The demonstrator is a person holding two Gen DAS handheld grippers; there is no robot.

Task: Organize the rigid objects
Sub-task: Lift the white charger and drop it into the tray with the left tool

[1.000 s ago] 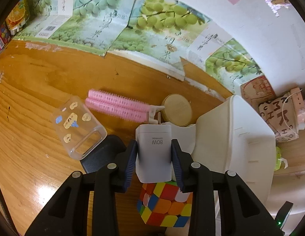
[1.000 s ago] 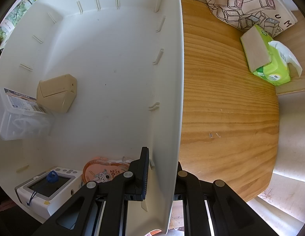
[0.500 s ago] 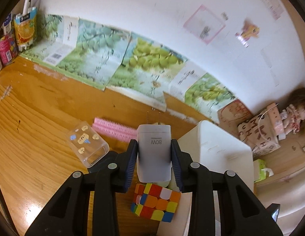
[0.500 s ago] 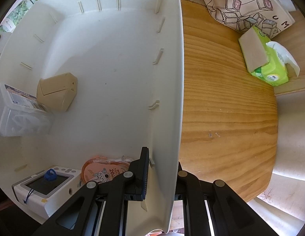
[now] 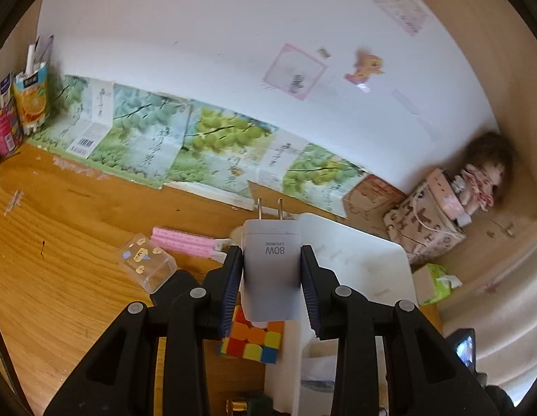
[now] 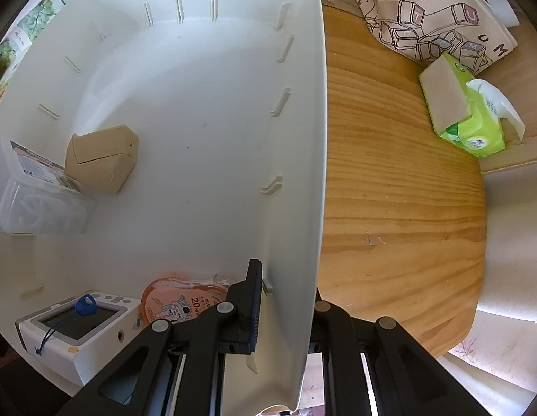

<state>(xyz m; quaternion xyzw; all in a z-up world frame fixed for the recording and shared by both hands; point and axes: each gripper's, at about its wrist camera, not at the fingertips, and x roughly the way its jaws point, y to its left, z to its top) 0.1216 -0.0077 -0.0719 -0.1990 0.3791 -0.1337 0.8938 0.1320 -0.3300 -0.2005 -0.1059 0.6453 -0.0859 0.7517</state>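
Inside white bin (image 6: 199,111), beige box (image 6: 102,159), timer (image 6: 78,322)

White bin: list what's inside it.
Inside the white bin: a beige box, a clear plastic case, an orange tape dispenser and a white gadget with a screen. The right gripper's fingers hide the near corner.

Along the back of your wooden table (image 5: 60,277) you see grape-print sheets (image 5: 213,142) against the white wall (image 5: 199,52). Drink cartons (image 5: 29,97) stand at the left, a doll (image 5: 483,173) and printed bag (image 6: 434,17) at the right, a green tissue pack (image 6: 466,114) beside it.
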